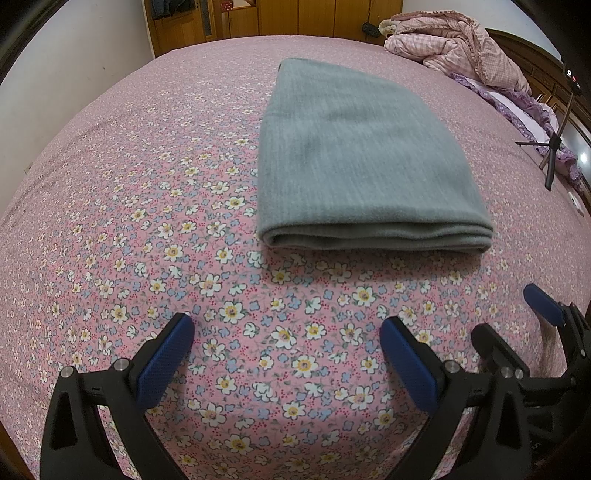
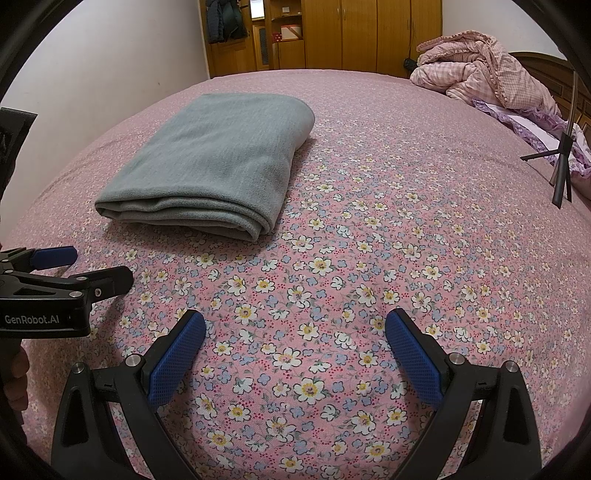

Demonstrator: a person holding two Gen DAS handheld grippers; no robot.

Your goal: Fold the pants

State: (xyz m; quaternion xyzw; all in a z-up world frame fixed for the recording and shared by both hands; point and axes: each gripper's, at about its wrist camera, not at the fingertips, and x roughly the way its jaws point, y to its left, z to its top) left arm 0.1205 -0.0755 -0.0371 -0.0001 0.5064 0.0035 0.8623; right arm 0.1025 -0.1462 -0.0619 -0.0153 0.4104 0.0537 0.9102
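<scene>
Two claws, left claw (image 1: pixel 286 332) and right claw (image 2: pixel 295 326), gaping, empty; folded grey pants (image 1: pixel 362 166) beyond on bed (image 1: pixel 147 184).

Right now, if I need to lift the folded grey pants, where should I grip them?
Probably at the near folded edge of the grey pants, coming in low from the front. The stacked layers face both open grippers there, so one pinch near each near corner could catch all layers together.

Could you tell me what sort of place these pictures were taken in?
Most likely a home bedroom: folded grey fleece pants lie on a bed with a pink floral sheet, a crumpled pink checked quilt sits near the headboard, and wooden wardrobes stand behind.
</scene>
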